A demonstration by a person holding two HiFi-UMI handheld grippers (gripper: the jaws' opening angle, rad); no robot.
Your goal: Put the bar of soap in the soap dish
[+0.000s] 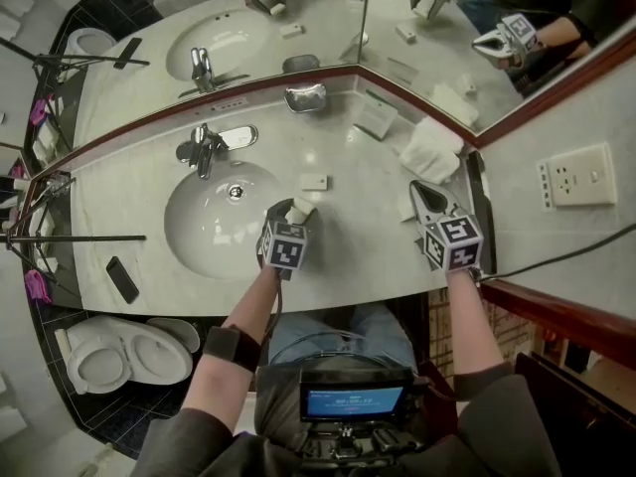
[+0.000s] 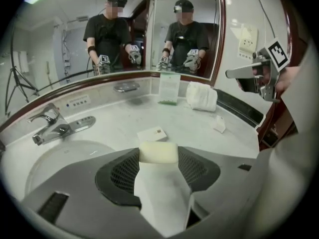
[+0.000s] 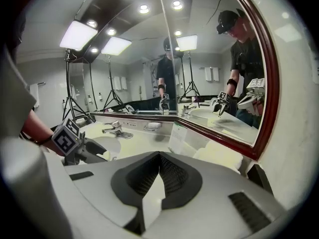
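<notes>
Left gripper (image 1: 288,217): jaws clamped on bar of soap (image 2: 158,152), its long axis crosswise to them, by basin's (image 1: 214,222) right rim. Soap dish (image 1: 305,97): straight ahead at mirror's (image 1: 298,18) foot, well apart, nearer this hand. Right gripper (image 1: 425,197): closed, empty.

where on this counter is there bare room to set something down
Bare stone lies between the soap dish and the small white box, and along the front edge between the left claw and right claw. Left of the sink is free down to the black phone. The right back corner is crowded: leaflet, towel.
</notes>
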